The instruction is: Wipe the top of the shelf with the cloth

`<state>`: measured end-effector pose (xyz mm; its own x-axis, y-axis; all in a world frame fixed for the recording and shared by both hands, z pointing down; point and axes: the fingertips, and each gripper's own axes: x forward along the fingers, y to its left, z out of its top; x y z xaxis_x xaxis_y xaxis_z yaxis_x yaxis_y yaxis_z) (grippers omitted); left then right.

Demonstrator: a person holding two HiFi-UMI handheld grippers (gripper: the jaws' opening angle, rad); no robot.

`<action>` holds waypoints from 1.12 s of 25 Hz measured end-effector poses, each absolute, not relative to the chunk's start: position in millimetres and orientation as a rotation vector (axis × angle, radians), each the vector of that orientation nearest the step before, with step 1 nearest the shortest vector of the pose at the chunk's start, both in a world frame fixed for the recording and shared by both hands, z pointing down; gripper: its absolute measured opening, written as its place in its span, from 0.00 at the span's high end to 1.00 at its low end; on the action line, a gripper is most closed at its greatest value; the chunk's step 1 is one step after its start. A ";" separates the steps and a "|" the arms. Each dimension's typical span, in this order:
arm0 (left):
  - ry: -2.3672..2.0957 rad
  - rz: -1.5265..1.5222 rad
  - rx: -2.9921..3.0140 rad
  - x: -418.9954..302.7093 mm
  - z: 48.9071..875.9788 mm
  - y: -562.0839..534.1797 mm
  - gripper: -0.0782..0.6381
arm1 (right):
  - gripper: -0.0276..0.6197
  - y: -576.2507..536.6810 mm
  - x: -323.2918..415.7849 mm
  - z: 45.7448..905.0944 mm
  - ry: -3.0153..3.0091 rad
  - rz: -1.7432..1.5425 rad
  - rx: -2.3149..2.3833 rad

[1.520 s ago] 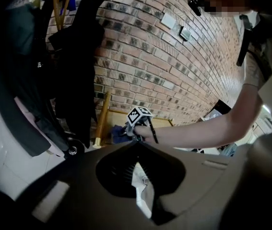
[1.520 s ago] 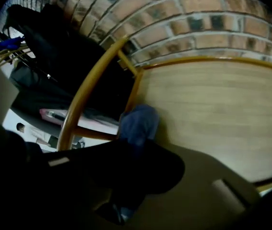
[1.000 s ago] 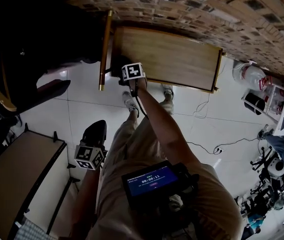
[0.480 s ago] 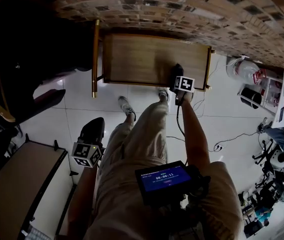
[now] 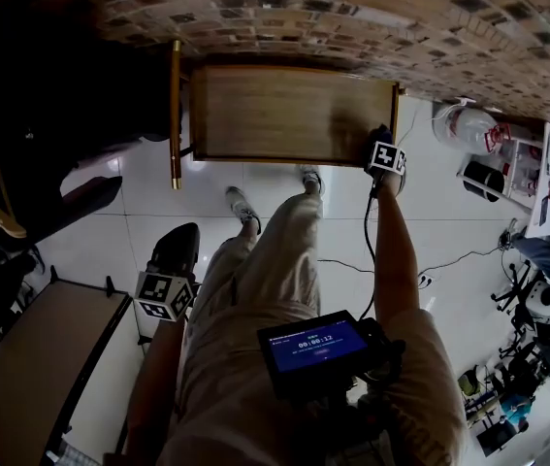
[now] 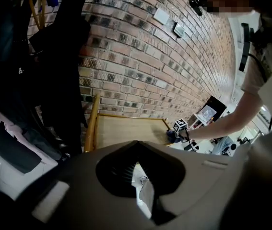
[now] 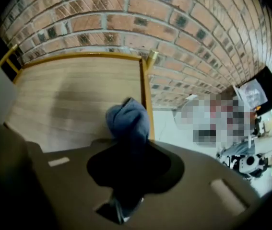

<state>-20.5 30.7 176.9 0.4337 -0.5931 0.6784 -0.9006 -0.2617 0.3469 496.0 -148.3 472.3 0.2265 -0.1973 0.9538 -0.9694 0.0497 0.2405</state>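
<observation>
Right gripper (image 5: 379, 139), at the end of an outstretched arm (image 5: 396, 250), clenches the blue cloth (image 7: 128, 120) against the shelf top (image 5: 275, 110), just beside its right edge rail (image 7: 145, 92). Bare wood lies open to the left. Left gripper (image 5: 179, 246) hangs low by the thigh, its jaws slightly apart and empty.

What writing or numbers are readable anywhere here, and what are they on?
"00:00:12" on the screen at the person's chest.
The smaller lines above and below it on that screen are too small to read.
Nothing else in these views is readable.
</observation>
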 end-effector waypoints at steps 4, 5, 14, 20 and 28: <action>-1.249 0.543 1.991 -21.8 174.2 39.5 0.92 | 0.85 -147.0 498.2 460.9 -1.203 0.862 1.446; -1.252 0.537 1.999 -23.9 171.8 42.2 0.92 | 0.85 -145.5 498.2 450.8 -1.212 0.842 1.474; -1.299 0.464 2.061 -54.3 153.6 65.2 0.92 | 0.85 -90.4 426.5 374.7 -1.376 0.918 1.560; -1.291 0.430 2.063 -60.6 167.7 75.6 0.92 | 0.85 -50.2 360.5 362.0 -1.573 0.887 1.377; -1.307 0.473 2.010 -36.1 213.1 85.7 0.92 | 0.85 -15.7 297.1 356.6 -1.768 0.757 1.041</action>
